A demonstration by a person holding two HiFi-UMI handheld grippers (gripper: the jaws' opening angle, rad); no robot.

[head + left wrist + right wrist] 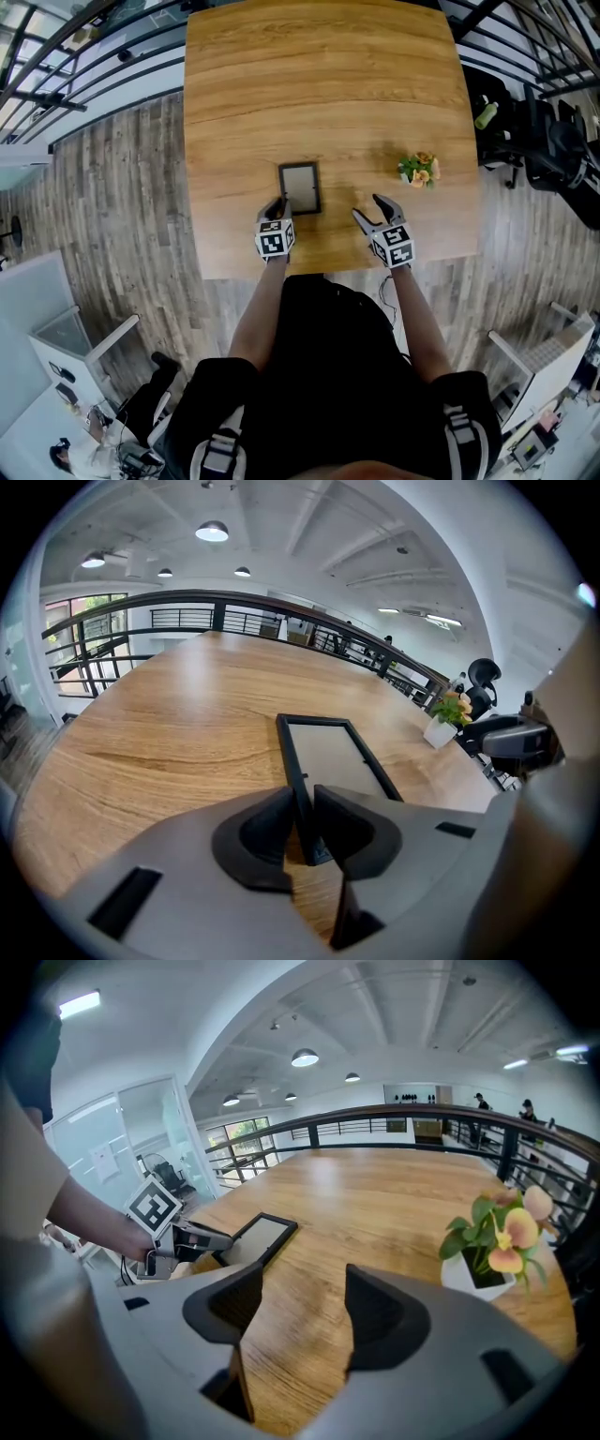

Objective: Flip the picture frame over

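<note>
Flip not yet carried out; at the grasping stage, by the look of it. Black rectangular picture frame (299, 187) flat on the light wooden surface (328, 84), near the front edge, pale grey panel upward, long side running away from the person. Front or back face up: not to be told.

Left hand-held gripper (302, 810) clenched on the frame's left rail close to the near corner. One pad on the outer side of the rail, the other on the inner side, both seemingly in contact. No lift visible, with no gap under the frame in either the left gripper view or the head view.

Right hand-held gripper (302, 1283) released, jaws wide apart with only bare wood between them, hovering just over the surface to the right of the frame and apart from it. Small potted plant with orange and yellow flowers in a white pot (418, 170) further right, well apart from the frame.

Done so far, judging from these views: approach and pinch on one edge. Left to do: raising the gripped edge, turning the frame over about its long side, laying it down on its other face, then letting go. Possibly a steadying role for the free right hand-held gripper during the turn.
</note>
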